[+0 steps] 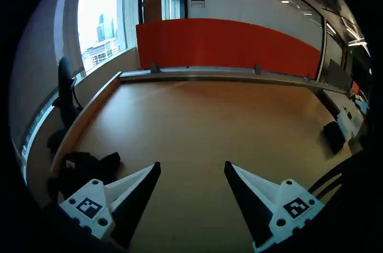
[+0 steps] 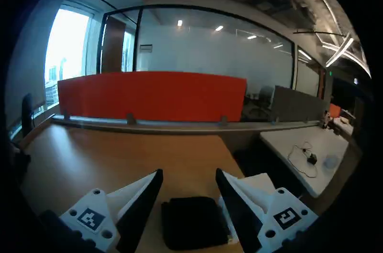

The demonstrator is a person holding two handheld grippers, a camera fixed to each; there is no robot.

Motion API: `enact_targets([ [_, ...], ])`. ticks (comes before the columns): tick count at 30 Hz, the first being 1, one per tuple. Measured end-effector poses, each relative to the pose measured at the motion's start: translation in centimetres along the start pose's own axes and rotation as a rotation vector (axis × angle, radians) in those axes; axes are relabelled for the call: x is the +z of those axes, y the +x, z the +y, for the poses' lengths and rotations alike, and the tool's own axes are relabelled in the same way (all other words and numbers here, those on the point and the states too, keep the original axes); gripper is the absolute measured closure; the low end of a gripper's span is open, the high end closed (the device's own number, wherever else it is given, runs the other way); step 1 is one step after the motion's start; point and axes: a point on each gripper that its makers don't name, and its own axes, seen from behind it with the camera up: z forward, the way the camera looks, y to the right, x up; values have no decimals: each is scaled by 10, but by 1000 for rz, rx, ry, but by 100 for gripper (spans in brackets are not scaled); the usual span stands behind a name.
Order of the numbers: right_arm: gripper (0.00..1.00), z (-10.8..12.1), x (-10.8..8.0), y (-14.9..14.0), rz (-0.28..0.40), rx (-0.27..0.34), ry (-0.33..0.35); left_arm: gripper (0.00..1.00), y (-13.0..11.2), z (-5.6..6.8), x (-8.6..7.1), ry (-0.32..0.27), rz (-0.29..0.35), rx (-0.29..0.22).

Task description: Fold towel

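While the left tongs point(image 1: 192, 163) and right tongs point(image 2: 189, 170) gape empty, the black towel point(image 2: 194, 222) lies flat, a neat rounded square.

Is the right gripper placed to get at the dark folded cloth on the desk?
Probably yes. The right gripper is open, and the dark folded cloth lies flat on the wooden desk between its fingers, with nothing on it or in the way.
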Motion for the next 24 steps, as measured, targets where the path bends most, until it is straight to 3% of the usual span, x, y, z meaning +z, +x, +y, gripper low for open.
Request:
enact_targets([
  [6, 11, -3, -7, 25, 97, 13, -20, 1, 32, 0, -1, -1, 105, -17],
  [10, 11, -10, -8, 29, 118, 26, -5, 1, 54, 0, -3, -1, 187, -15],
  [15, 2, -18, -8, 34, 133, 38, 7, 1, 81, -2, -7, 14, 282, 2],
  [24, 1, -44, -6, 52, 165, 56, 41, 1, 102, -4, -3, 25, 339, -12],
])
